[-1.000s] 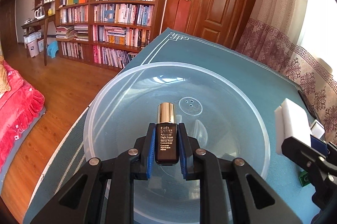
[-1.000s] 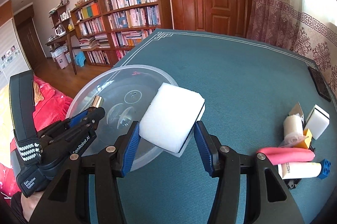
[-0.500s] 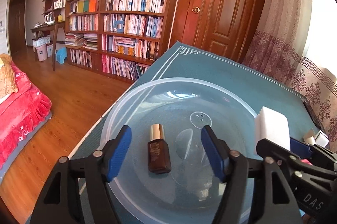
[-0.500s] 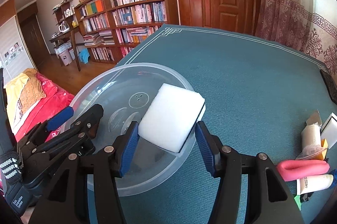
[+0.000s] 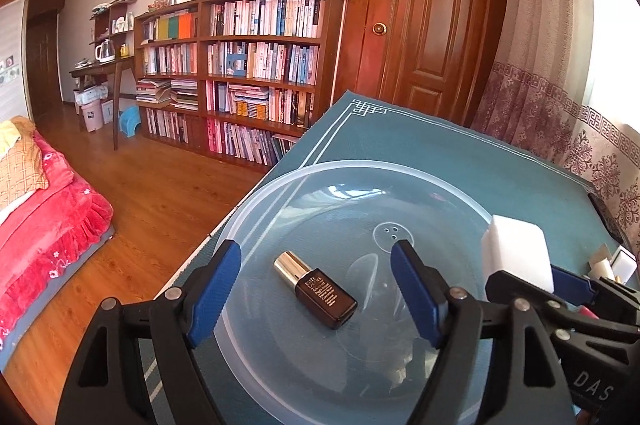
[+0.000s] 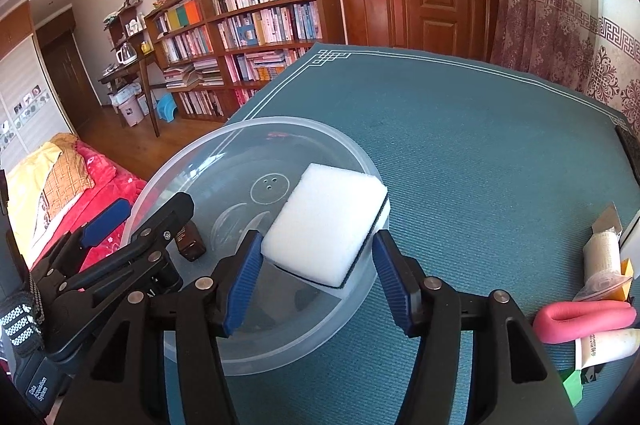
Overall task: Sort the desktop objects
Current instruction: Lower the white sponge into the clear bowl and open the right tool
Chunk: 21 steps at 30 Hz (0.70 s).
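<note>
Step in hand: drop-off into clear bowl (image 5: 360, 177). L gripper (image 5: 316, 289) is spread wide, nothing between its pads. Serum bottle (image 5: 316, 291) lies on its side on the bowl floor, directly ahead of and between the L pads, touching neither; gold cap points fwd-left.

R gripper (image 6: 318, 279) holds the white sponge (image 6: 326, 223) w/ dark backing layer. Left pad touches the sponge edge; at the right pad a gap seems to show, so whether the sponge is truly pinched cannot be told. Sponge hangs over the near-right rim of the bowl, ahead of the R pads, tilted. From the L wrist view the sponge (image 5: 516, 257) sits off to the right of the L gripper, at the bowl rim.

Next move (judgement): R side needs to carry fwd-left until the sponge clears the rim, then release so it lands beside the bottle, not on it. L gripper should back out first; its fingers (image 6: 168, 221) are close to the left of the R pad, clash risk.

Remaining pile (image 6: 600, 297) (pink item, tube, wrapped roll, small boxes) lies to the right of the R gripper on the teal mat (image 6: 480, 129). Task is early, most items unsorted.

Vs 1.0 s ago: L gripper was clamped on the upright bottle over the bowl; by 0.5 s ago pads had opened and the bottle lay flat. Now the bottle has rolled askew. Sponge has advanced over the rim.
</note>
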### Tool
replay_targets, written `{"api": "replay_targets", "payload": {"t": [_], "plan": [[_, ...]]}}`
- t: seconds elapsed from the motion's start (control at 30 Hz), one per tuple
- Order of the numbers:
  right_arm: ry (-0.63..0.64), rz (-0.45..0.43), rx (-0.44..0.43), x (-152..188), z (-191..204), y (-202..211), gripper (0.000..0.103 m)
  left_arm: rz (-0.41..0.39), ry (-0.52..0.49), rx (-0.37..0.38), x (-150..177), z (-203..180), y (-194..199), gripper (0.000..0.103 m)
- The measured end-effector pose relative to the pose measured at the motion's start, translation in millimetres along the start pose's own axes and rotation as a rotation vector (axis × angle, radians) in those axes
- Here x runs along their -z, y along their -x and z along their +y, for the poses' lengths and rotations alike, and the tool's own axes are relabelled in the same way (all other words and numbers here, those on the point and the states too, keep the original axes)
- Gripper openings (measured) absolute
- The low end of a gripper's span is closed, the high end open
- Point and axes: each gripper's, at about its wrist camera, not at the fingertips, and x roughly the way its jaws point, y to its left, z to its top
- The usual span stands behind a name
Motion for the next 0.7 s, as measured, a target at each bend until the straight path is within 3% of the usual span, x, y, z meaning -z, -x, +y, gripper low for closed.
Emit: {"api": "replay_targets", "payload": {"t": [0.57, 0.7], "plan": [[0.001, -0.103, -0.062, -7, 10, 24, 0.061, -0.032, 0.024, -0.022, 1, 7, 5, 0.081], [-0.008, -0.114, -0.067, -7, 8, 26, 0.073, -0.037, 0.031, -0.022, 1, 8, 5, 0.082]]}}
